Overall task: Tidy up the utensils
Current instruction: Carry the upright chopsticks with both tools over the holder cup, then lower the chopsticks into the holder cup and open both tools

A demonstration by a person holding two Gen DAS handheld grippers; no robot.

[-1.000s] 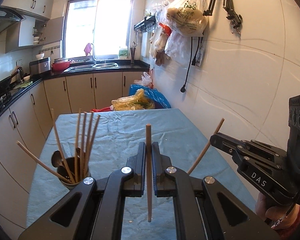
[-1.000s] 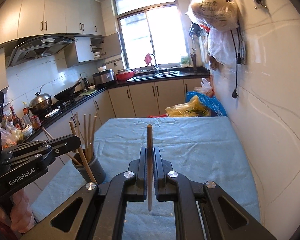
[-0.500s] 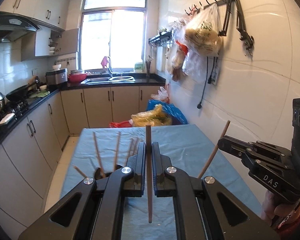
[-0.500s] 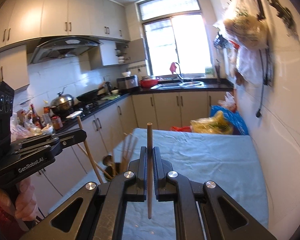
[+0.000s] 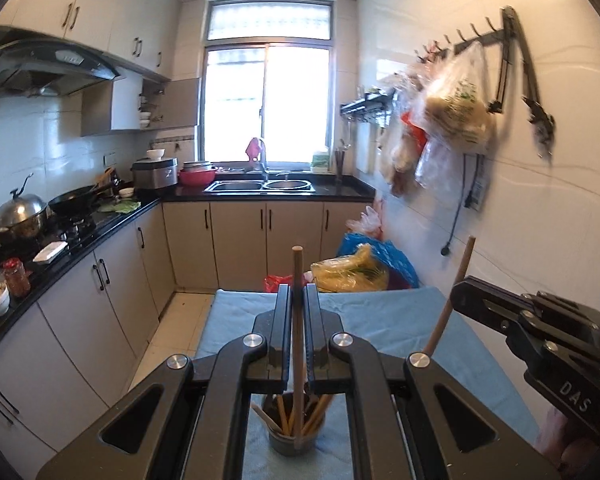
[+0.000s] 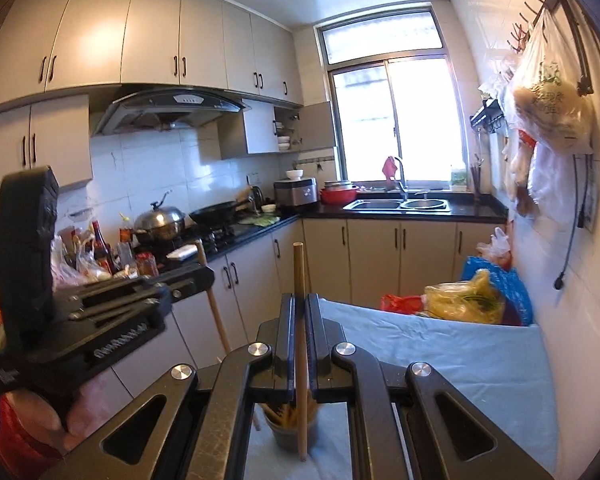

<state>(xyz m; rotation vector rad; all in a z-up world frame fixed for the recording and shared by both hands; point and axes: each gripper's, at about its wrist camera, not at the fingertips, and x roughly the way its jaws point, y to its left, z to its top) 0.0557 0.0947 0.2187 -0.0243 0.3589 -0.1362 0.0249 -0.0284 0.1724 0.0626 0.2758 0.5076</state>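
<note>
My left gripper [image 5: 297, 300] is shut on an upright wooden chopstick [image 5: 297, 272]. Its lower end hangs over a dark utensil cup [image 5: 293, 442] holding several chopsticks, seen between the gripper arms. My right gripper [image 6: 299, 312] is shut on another upright chopstick [image 6: 299, 272], whose lower end hangs in front of the same cup [image 6: 290, 438]. The right gripper shows at the right of the left wrist view [image 5: 458, 300] with its chopstick [image 5: 454, 292]. The left gripper shows at the left of the right wrist view [image 6: 204, 276].
The cup stands on a table with a blue cloth [image 5: 380, 320], against the tiled wall [image 5: 540, 200] on the right. Plastic bags [image 5: 356, 272] sit at the table's far end. Cabinets and a stove counter [image 6: 204, 236] run along the left; bags hang from wall hooks [image 6: 548, 100].
Both grippers have risen and moved over the cup, each still holding its chopstick. The cup went from the left of the views to directly beneath the grippers.
</note>
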